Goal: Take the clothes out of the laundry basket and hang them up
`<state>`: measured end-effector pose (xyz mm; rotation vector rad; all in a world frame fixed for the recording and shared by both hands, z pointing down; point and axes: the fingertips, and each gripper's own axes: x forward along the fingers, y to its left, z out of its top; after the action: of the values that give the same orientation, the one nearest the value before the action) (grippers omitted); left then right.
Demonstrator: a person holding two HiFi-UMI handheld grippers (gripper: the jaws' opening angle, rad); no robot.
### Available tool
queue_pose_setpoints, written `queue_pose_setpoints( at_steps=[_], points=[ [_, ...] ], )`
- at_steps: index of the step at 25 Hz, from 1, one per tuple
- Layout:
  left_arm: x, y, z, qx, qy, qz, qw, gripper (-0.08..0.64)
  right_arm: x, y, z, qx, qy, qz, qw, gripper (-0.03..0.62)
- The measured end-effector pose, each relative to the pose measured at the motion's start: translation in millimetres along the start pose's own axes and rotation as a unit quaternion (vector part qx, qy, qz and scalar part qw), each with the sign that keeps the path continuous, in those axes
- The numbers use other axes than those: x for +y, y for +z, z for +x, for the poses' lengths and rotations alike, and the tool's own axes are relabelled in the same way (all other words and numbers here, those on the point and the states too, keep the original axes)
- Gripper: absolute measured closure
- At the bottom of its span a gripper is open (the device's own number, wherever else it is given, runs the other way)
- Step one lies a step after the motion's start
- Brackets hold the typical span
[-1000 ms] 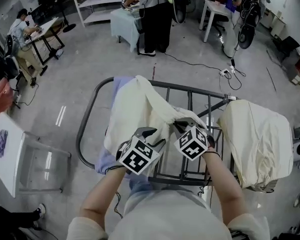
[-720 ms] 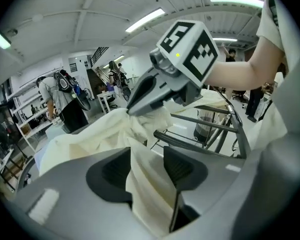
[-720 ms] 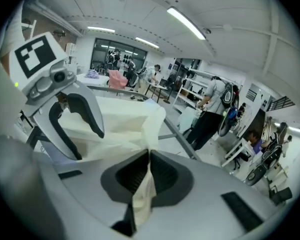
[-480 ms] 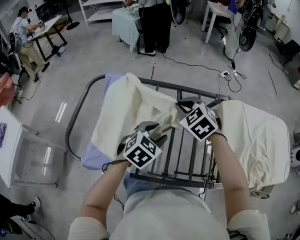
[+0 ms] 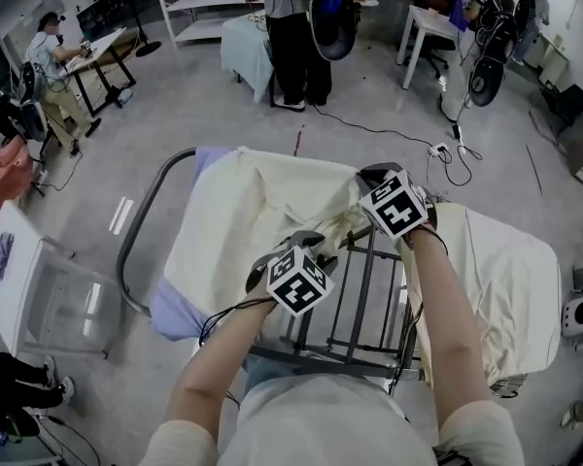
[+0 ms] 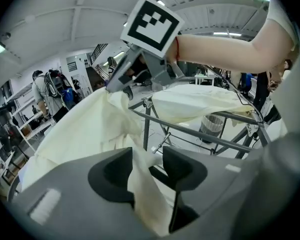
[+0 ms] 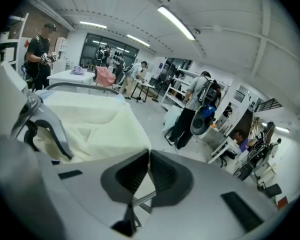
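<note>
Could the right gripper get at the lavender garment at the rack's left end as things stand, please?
Probably not: the right gripper is shut on the cream cloth, which also covers most of the lavender garment.

bright, flat indoor light; fisheye warp at the rims

lit from long ceiling strips (image 7: 176, 16), blown out to pure white in both gripper views; threw only faint, soft shadows on the grey floor (image 5: 175, 115); left the cream cloth (image 5: 233, 231) pale and low in contrast. bowed straight lines and fell to black at the corners of the gripper views; softened the nearest foreground, kept the room behind fairly crisp.
</note>
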<state>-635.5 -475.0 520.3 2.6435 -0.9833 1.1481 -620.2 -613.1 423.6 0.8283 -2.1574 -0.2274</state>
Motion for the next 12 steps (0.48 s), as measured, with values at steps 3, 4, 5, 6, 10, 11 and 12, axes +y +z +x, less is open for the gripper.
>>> queue_pose_setpoints(
  at_steps=[3,4,5,6,10,11,12],
  points=[
    [4,-7,13,0.023,0.015,0.009,0.9996,0.367,-13,-5,9,0.001,-0.014,0.027,1.000,0.575],
    [6,-8,14,0.026,0.017,0.006,0.9995,0.364,-16,-7,12,0.001,-0.018,0.037,0.999,0.575],
    [7,-9,14,0.027,0.017,-0.002,0.9995,0.365,-18,-9,15,0.001,-0.022,0.046,0.999,0.575],
    [8,-9,14,0.026,0.016,-0.013,0.9994,0.367,-19,-11,16,0.002,-0.025,0.055,0.998,0.575],
    [13,1,2,0.005,0.020,-0.065,0.9977,0.509,-21,-17,21,0.004,-0.027,0.073,0.997,0.575],
    [11,3,-3,0.003,0.017,-0.070,0.9974,0.526,-21,-18,22,0.003,-0.026,0.075,0.997,0.575],
    [6,4,-9,0.004,0.012,-0.071,0.9974,0.527,-21,-20,23,0.004,-0.027,0.077,0.997,0.575]
  ],
)
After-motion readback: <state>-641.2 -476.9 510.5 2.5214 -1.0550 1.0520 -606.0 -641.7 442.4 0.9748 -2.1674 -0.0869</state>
